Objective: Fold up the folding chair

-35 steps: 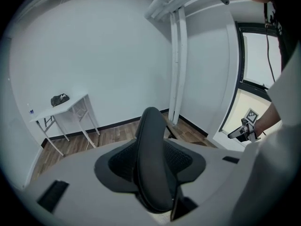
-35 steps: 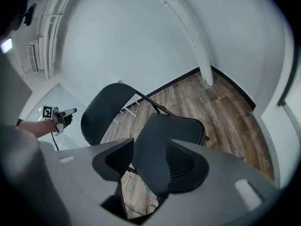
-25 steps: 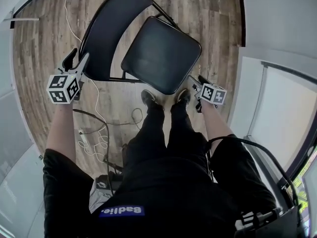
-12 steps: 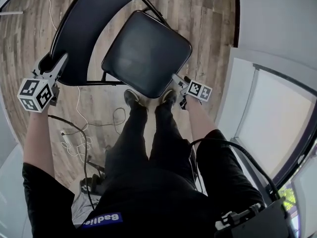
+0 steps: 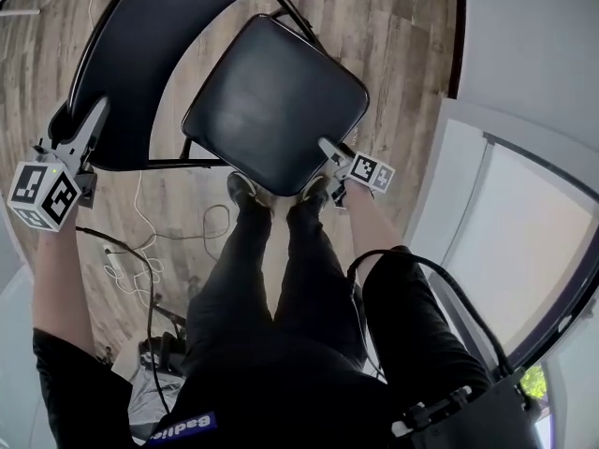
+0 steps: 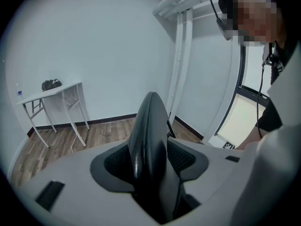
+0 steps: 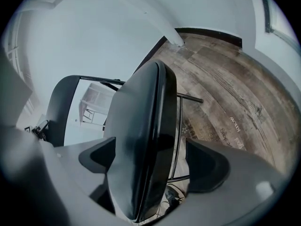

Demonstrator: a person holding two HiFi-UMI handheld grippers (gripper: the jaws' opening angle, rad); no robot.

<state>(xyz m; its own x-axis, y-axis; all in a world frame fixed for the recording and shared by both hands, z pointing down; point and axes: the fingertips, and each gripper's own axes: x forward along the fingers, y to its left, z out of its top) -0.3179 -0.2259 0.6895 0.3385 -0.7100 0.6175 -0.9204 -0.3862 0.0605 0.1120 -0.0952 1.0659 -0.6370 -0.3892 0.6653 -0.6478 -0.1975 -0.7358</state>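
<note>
The black folding chair stands open before my feet, seat (image 5: 276, 101) towards me and curved backrest (image 5: 140, 54) to the left. My left gripper (image 5: 80, 124) is shut on the backrest's edge; in the left gripper view the backrest (image 6: 148, 121) is clamped between both pads. At the seat's near right corner sits my right gripper (image 5: 329, 150). In the right gripper view the seat (image 7: 141, 126) stands edge-on between the wide jaws of the right gripper (image 7: 151, 161). The right pad (image 7: 207, 166) is clear of the seat, with floor showing in the gap.
Cables (image 5: 140, 260) lie on the wood floor (image 5: 402, 26) left of my shoes (image 5: 245, 190). A white wall and window frame (image 5: 505, 157) close off the right side. A white folding table (image 6: 51, 91) stands against the far wall.
The right gripper has sunk along the seat's front corner and stays at its edge. The left gripper, still on the backrest, has slid to the view's left and slightly down.
</note>
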